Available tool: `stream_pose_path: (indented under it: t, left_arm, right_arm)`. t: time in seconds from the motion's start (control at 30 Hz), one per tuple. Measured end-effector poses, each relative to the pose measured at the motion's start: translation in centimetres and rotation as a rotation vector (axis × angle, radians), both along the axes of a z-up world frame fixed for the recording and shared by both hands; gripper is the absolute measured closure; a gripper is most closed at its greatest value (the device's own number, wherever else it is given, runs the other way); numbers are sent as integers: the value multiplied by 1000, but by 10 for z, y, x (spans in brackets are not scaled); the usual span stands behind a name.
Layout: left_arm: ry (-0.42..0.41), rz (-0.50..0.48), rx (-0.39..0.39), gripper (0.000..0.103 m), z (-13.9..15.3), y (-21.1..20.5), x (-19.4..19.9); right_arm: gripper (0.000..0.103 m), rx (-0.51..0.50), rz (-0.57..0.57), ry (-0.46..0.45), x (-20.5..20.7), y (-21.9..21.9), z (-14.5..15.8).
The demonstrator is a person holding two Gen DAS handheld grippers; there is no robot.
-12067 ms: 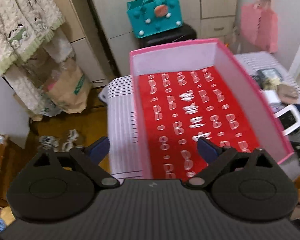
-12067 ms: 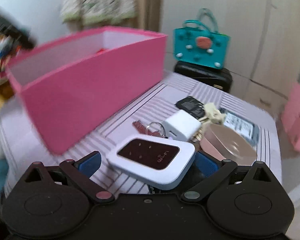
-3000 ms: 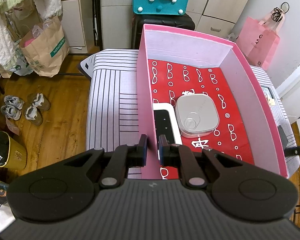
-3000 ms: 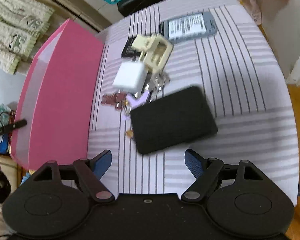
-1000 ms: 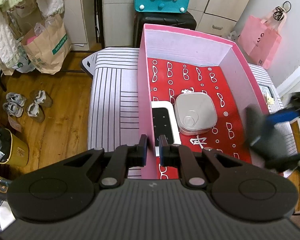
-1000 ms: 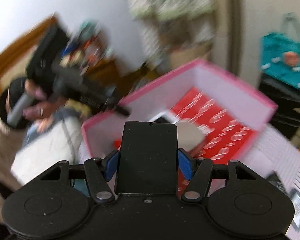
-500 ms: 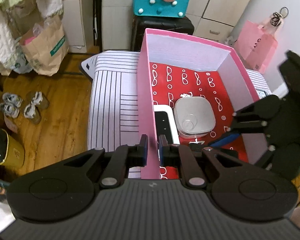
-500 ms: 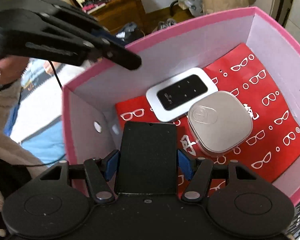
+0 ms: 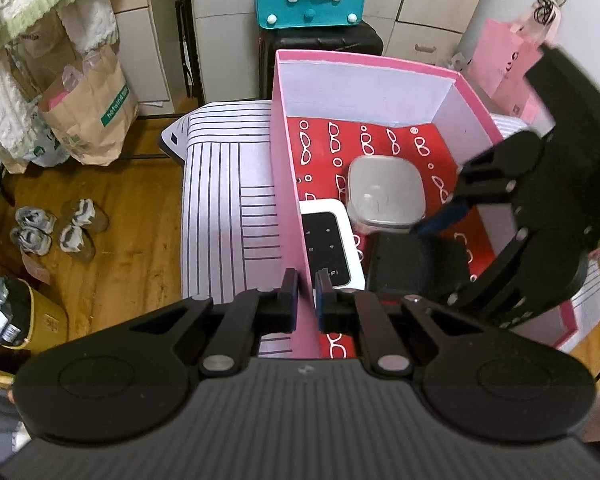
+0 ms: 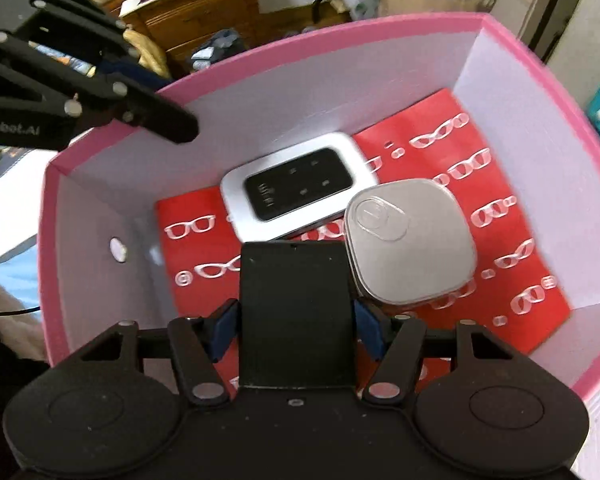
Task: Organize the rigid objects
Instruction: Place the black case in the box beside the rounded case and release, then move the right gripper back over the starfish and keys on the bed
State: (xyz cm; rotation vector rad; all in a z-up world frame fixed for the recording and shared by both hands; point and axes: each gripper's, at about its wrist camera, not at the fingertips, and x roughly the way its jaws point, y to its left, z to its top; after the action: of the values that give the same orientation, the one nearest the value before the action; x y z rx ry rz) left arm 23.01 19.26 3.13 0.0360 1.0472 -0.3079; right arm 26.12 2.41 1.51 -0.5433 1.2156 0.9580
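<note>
Striped table [image 9: 224,184] over wooden floor [image 9: 132,216].

- The black slab's [image 10: 296,312] near end is hidden behind the right gripper [image 10: 296,322].
- The white router's [image 9: 332,240] near end is hidden behind the left gripper [image 9: 303,296].

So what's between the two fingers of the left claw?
The pink box's side wall: the left claw is shut on it, one finger inside, one outside. The left wrist view shows it.
</note>
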Motion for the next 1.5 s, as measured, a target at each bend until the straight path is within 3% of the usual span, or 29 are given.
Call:
stream_pose_path:
  t: [0.1, 0.23, 0.33, 0.43, 0.6, 0.8, 1.1, 1.33, 1.37, 1.43, 1.5]
  left_arm:
    - [-15, -9, 31, 95, 0, -5, -2]
    - [-29, -26, 73, 95, 0, -11, -4]
    - [-40, -33, 104, 95, 1, -16, -6]
    - [-39, -33, 125, 95, 0, -20, -7]
    - [-50, -26, 140, 95, 0, -23, -11]
    - [-45, 9, 98, 95, 0, -18, -9]
    - [-57, 13, 115, 95, -1, -21, -12]
    - [-60, 9, 125, 95, -2, -24, -12]
    - [-61, 7, 126, 95, -2, -24, -12]
    - [-60, 3, 126, 95, -2, -24, -12]
    - [-59, 1, 125, 95, -2, -24, -12]
  right_arm:
    - [36, 109, -86, -17, -7, -23, 20]
    - [35, 320, -234, -105, -24, -68, 52]
    - [26, 445, -343, -186, -37, -105, 64]
    - [26, 376, -440, -215, -38, -129, 66]
    - [26, 352, -568, -268, -54, -180, 63]
    - [27, 298, -590, -336, -88, -209, 42]
    - [30, 215, -649, -325, -134, -224, -15]
    - [30, 266, -835, -305, -135, -245, -34]
    - [31, 283, -866, -303, -134, -251, -34]
    - [45, 284, -906, -301, -131, -258, -35]
    - [48, 260, -900, -298, -128, -259, -39]
